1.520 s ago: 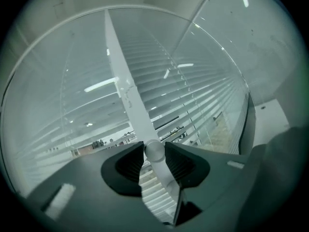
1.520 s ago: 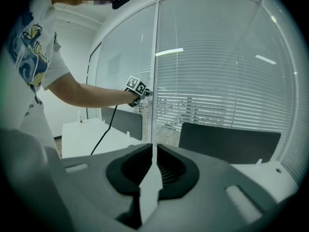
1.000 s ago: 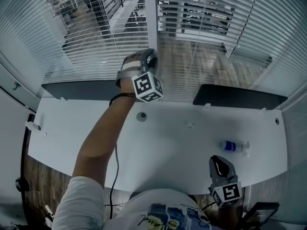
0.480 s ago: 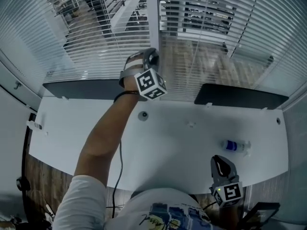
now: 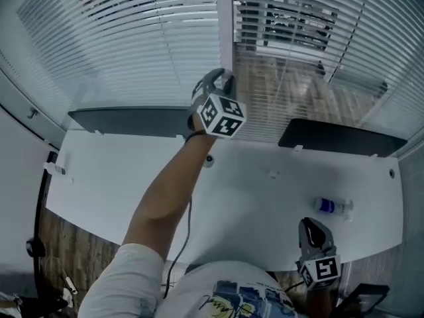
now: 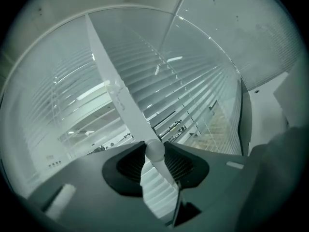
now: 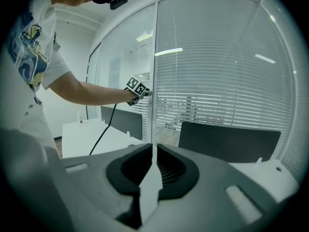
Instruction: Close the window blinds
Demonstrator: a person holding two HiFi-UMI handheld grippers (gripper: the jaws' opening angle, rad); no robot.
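White slatted blind (image 5: 132, 38), left pane, beyond the desk (image 5: 99, 177): slats run level across the glass. Tilt wand (image 6: 155, 152): long axis upright, parallel to the mullion (image 6: 113, 81). It is clamped in the left gripper (image 5: 222, 78), whose jaws have just been closing on it. Against the earlier frame, the left slats are turned flatter and the view through them is mostly gone. Right gripper (image 5: 310, 224): jaws together, empty, at the desk's near edge.
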